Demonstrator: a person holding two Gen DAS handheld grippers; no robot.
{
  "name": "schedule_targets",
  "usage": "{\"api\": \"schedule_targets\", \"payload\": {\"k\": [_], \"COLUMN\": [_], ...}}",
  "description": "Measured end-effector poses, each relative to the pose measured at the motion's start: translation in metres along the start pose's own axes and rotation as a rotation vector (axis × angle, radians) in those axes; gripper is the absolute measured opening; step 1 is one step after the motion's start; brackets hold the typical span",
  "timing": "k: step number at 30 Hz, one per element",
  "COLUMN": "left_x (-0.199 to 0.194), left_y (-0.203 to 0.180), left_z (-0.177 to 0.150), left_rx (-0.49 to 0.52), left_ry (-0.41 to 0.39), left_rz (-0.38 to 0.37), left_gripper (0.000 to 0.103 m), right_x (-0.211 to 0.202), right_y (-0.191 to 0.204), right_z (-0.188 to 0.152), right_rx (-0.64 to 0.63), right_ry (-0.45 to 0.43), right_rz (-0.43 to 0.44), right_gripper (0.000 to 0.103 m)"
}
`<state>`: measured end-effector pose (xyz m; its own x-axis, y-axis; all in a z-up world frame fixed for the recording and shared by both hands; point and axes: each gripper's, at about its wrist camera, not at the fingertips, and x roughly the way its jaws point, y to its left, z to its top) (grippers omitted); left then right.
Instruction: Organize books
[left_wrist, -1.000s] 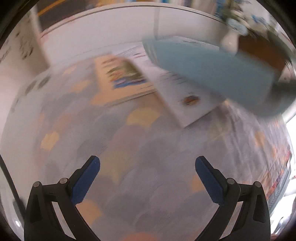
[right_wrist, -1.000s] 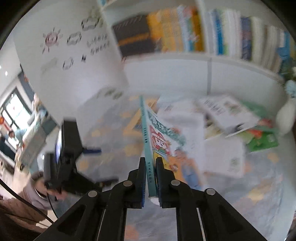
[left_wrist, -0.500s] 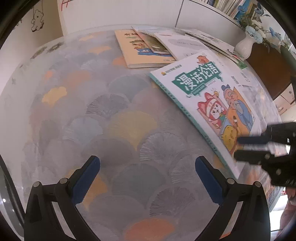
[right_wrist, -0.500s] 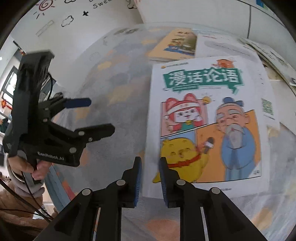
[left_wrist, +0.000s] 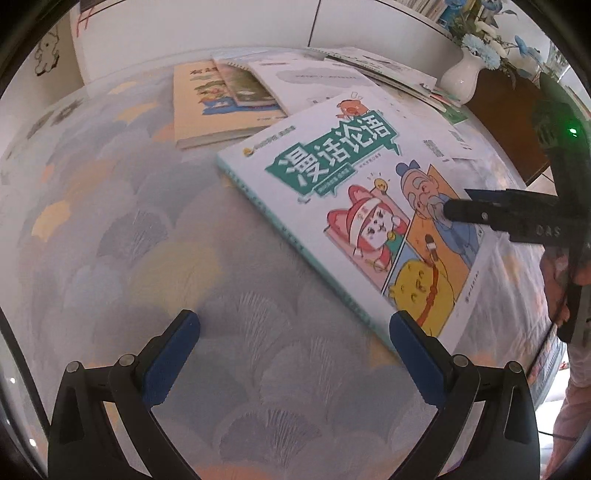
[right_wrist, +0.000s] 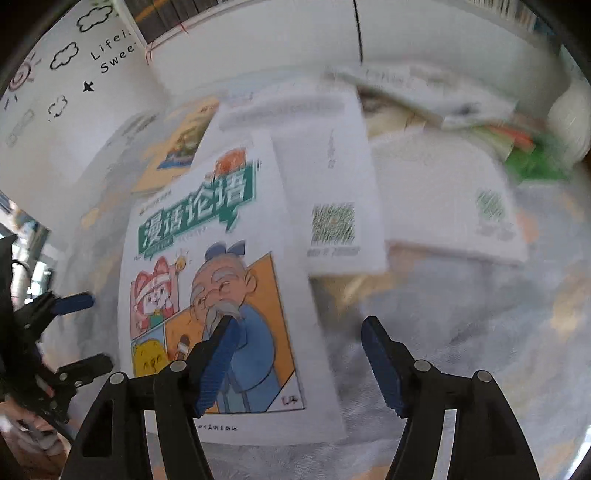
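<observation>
A white comic book (left_wrist: 354, 206) with a green title banner and cartoon figures lies flat on the scallop-patterned tablecloth; it also shows in the right wrist view (right_wrist: 218, 280). My right gripper (right_wrist: 299, 332) is open and empty above the book's right edge, its left finger over the cover. My left gripper (left_wrist: 295, 332) is open and empty, low over the cloth, its right finger near the book's near corner. An orange book (left_wrist: 210, 107) and several white books (left_wrist: 314, 81) lie farther back.
A white vase with blue flowers (left_wrist: 465, 74) stands at the back right beside a brown cabinet (left_wrist: 506, 118). A white bookshelf wall (right_wrist: 280, 40) runs behind the table. Green booklets (right_wrist: 532, 158) lie at the right.
My right gripper laid the comic book flat on the table, let go of it and opened wide. My left gripper has stayed open and moved closer to the book.
</observation>
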<state>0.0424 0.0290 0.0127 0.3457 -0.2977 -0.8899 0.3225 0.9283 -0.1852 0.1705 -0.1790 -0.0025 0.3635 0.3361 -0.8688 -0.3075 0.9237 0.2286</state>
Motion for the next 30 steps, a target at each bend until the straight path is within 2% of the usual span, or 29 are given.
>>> {"api": "schedule_targets", "payload": {"k": [5,6,7,9,10,12,15,18,20,22,25,30], "left_x": [0.006,0.006,0.006,0.006,0.007,0.006,0.001,-0.004,-0.010,-0.019,-0.028,-0.031], "left_y": [0.002,0.004,0.006,0.013,0.014,0.019,0.031,0.043,0.047,0.052,0.061,0.090], "left_z": [0.012,0.013,0.015,0.018,0.020,0.025,0.029,0.031,0.033,0.036,0.041,0.045], "left_rx": [0.005,-0.003,-0.009,-0.018,-0.020,-0.036,-0.091,-0.119,-0.115,-0.117,-0.123,-0.172], "left_ry": [0.005,0.005,0.006,-0.001,-0.009,-0.017,-0.005,-0.013,-0.033,-0.047,-0.048,-0.065], "left_rz": [-0.038,-0.056,-0.076,-0.115,-0.114,-0.083,-0.112,-0.132,-0.099,-0.106,-0.136,-0.101], "left_gripper": [0.102,0.102,0.102,0.098,0.093,0.076,0.067,0.066,0.066,0.066,0.066,0.066], "right_x": [0.000,0.000,0.001,0.005,0.005,0.008,0.009,0.004,-0.001,0.000,-0.004,0.009], "right_y": [0.023,0.025,0.025,0.020,0.019,0.011,0.009,0.028,0.035,0.048,0.063,0.098], "right_z": [-0.010,-0.012,-0.013,-0.014,-0.014,-0.014,-0.016,-0.022,-0.035,-0.040,-0.040,-0.031], "right_rx": [-0.032,-0.044,-0.046,-0.026,-0.019,0.004,0.049,-0.015,-0.012,-0.009,-0.064,-0.112], "right_ry": [0.077,0.096,0.110,0.111,0.104,0.078,0.058,0.047,0.057,0.069,0.058,0.103], "right_rz": [0.152,0.214,0.265,0.341,0.351,0.375,0.384,0.348,0.388,0.446,0.452,0.460], "right_gripper": [0.071,0.070,0.068,0.053,0.049,0.032,0.023,0.021,0.016,0.014,0.013,0.013]}}
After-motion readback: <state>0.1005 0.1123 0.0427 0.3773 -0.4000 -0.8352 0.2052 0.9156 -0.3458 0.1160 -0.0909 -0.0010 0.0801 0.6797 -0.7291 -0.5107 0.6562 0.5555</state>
